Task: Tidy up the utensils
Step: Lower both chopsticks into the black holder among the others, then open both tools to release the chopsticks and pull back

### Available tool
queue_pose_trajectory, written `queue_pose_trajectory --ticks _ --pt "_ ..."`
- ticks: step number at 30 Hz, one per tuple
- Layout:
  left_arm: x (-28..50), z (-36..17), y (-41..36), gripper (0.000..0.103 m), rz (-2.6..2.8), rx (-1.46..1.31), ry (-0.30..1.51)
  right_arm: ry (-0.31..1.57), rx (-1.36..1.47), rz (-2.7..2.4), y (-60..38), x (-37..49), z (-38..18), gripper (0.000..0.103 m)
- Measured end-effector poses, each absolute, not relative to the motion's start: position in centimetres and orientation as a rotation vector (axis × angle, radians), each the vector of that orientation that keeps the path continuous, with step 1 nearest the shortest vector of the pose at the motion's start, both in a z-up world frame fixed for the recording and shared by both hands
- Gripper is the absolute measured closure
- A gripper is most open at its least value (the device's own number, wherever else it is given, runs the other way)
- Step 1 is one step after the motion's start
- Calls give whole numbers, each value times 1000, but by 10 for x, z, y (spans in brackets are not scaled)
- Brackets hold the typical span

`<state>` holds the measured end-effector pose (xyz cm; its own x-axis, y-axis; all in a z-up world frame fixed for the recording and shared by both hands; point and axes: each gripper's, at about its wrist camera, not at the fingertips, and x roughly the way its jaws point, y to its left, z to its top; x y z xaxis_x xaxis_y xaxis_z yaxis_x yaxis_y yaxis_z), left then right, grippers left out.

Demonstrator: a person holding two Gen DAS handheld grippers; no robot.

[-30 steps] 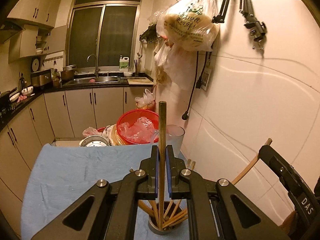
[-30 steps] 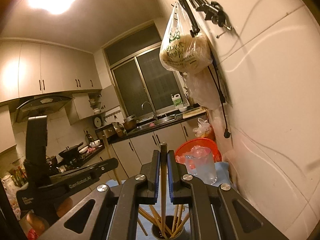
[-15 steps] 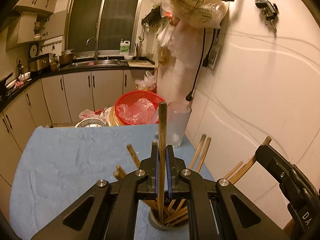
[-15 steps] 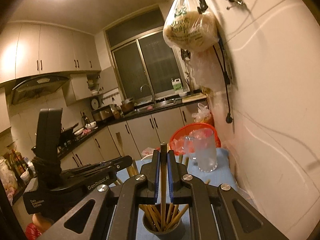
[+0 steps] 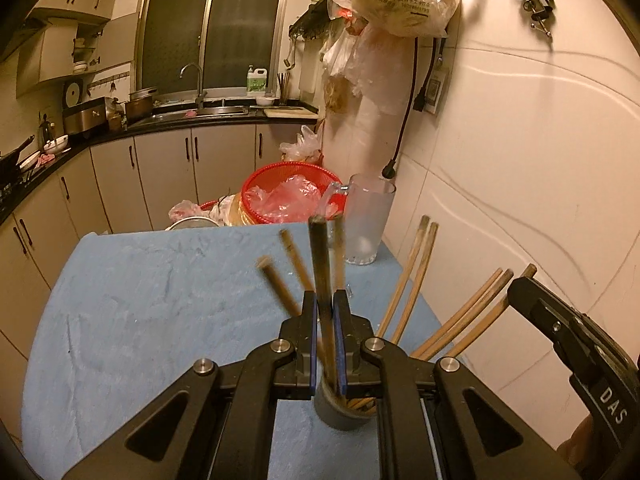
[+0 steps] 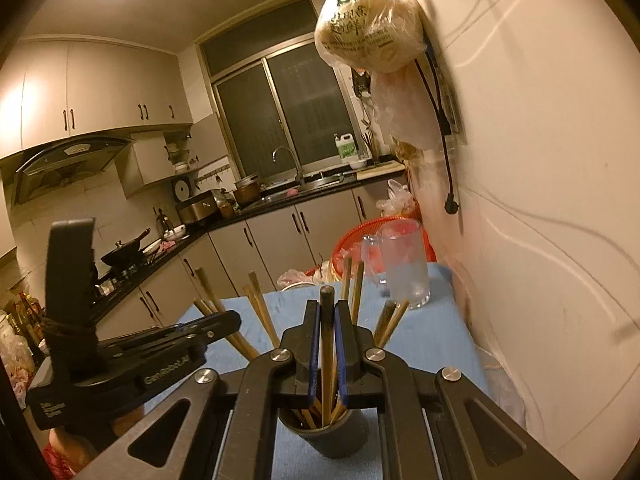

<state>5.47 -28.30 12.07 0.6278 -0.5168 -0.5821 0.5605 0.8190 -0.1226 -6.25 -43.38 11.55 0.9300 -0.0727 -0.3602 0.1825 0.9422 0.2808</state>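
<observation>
A dark round holder (image 5: pixel 344 412) (image 6: pixel 332 436) stands on the blue cloth, with several wooden chopsticks (image 5: pixel 416 276) (image 6: pixel 260 312) fanned out of it. My left gripper (image 5: pixel 325 308) is shut on a dark chopstick (image 5: pixel 320 264) that stands upright with its lower end inside the holder. My right gripper (image 6: pixel 327 316) is shut on another chopstick (image 6: pixel 327 300), also upright with its lower end in the holder. The right gripper's body (image 5: pixel 580 344) shows at the right of the left wrist view, and the left gripper's body (image 6: pixel 132 364) at the left of the right wrist view.
A frosted glass mug (image 5: pixel 366 220) (image 6: pixel 404 268) stands at the table's far right by the white wall. A red basket (image 5: pixel 288 196) with plastic bags and a metal bowl lie beyond the far edge. The blue cloth (image 5: pixel 140 300) stretches to the left.
Both grippers have come down with their chopsticks into the holder. More of the table and the fanned chopsticks show. The left chopstick is blurred from motion.
</observation>
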Motion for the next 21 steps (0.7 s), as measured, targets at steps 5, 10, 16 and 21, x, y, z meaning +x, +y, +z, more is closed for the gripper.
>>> queue_pose_trajectory --ticks 5,10,16,21 --pt "54 117 -280 93 -612 75 650 373 319 -142 -433 -60 112 94" --pt "52 119 -279 93 -617 85 647 382 345 -135 -435 -59 114 94" --pt "48 122 -274 93 -610 83 634 369 342 -136 -433 -63 120 92" --pt "42 123 -271 93 -601 82 625 358 340 -139 -429 -70 126 92"
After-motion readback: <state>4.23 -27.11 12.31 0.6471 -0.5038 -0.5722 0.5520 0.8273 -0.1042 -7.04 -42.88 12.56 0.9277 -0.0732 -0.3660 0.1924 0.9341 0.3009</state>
